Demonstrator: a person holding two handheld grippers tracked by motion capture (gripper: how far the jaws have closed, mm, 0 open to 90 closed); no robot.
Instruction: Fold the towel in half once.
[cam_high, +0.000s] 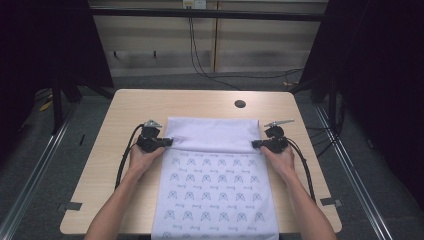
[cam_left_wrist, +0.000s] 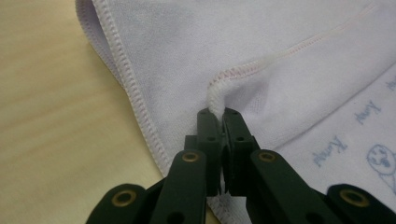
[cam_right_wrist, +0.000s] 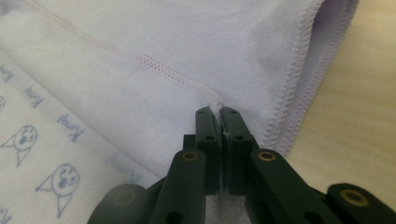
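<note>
I've got the cloth (cam_high: 215, 175) pinched on both sides right now: my left gripper (cam_high: 167, 142) is clamped tight on the hemmed edge at the left, jaws all but closed with a little ridge of white hem squeezed up between them, and my right gripper (cam_high: 256, 144) is doing the same on the right edge, a thin sliver of fabric caught between its pads. In the left gripper view the stitched hem (cam_left_wrist: 261, 65) runs away from the jaws and up to the right; in the right gripper view it runs up to the left, so I'm holding one and the same edge at its two ends. The cloth lies flat on the table (cam_high: 125, 110), its far part turned over so the plain side faces up beyond my grippers, while the printed side with the small blue faces stretches back toward me and hangs over the near edge. Its long axis runs from me to the far side; the held edge lies crosswise, level between my hands. Neither hand is nearer, they sit square. I'd say the fold wants both hands carrying that edge evenly along the long axis, keeping it straight.
</note>
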